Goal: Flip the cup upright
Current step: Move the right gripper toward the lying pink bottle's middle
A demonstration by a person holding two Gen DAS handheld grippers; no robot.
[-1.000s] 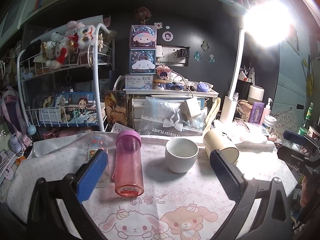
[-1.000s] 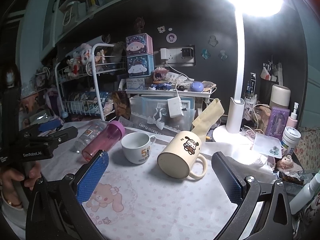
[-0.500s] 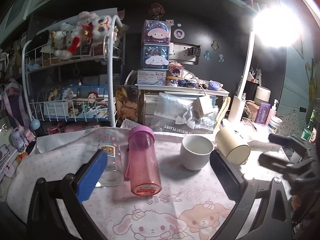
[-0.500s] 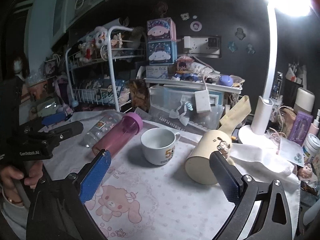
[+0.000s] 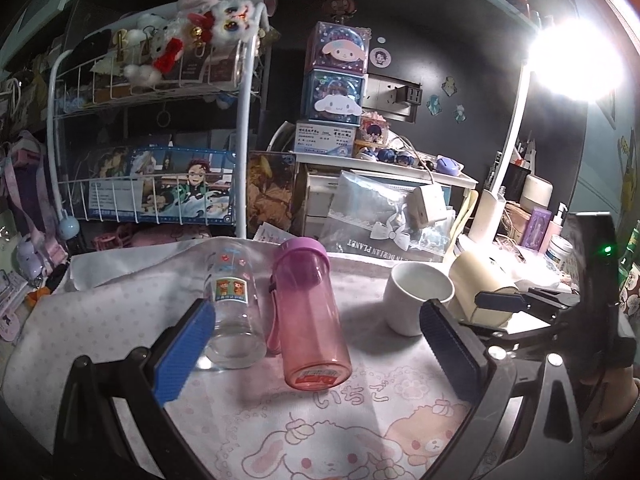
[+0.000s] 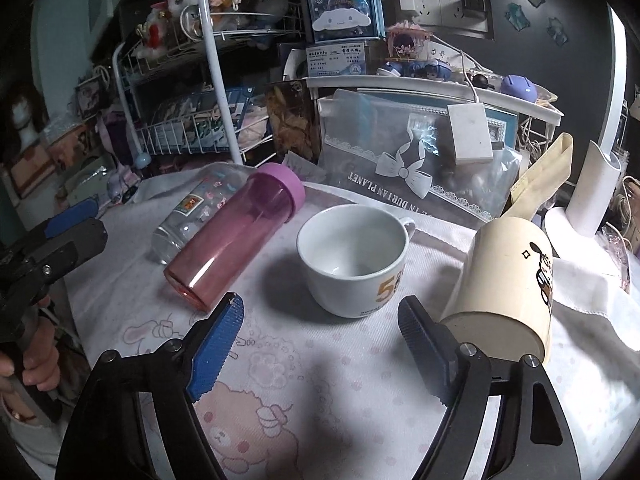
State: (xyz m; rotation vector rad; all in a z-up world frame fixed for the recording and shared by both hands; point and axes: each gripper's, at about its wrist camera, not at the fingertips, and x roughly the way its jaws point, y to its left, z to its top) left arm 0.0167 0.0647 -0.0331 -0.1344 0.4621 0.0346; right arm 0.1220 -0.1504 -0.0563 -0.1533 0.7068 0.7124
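1. Cream-coloured ceramic mug with a cartoon print [image 6: 508, 284] lies on its side on the desk [image 6: 340, 392], on the pink-and-white printed cloth, with its flat base toward the right camera; this looks like the cup to set upright.
2. Compared with half a second ago, the right gripper [image 6: 320, 356] has come much closer: the mug was farther ahead then, and now its base is just beside the right finger, maybe touching it.
3. The right fingers are apart and hold nothing; the mug is not between them but to their right.
4. The left gripper [image 5: 316, 356] has its fingers apart too, empty, above the lying pink plastic bottle with a purple cap [image 5: 308, 312] and the clear glass bottle [image 5: 234, 312].
5. The white ceramic cup with orange numbers [image 6: 354, 260] already stands upright.
6. In my judgement the approach is nearly done; the right gripper must shift right so the mug's body sits between the fingers before closing.
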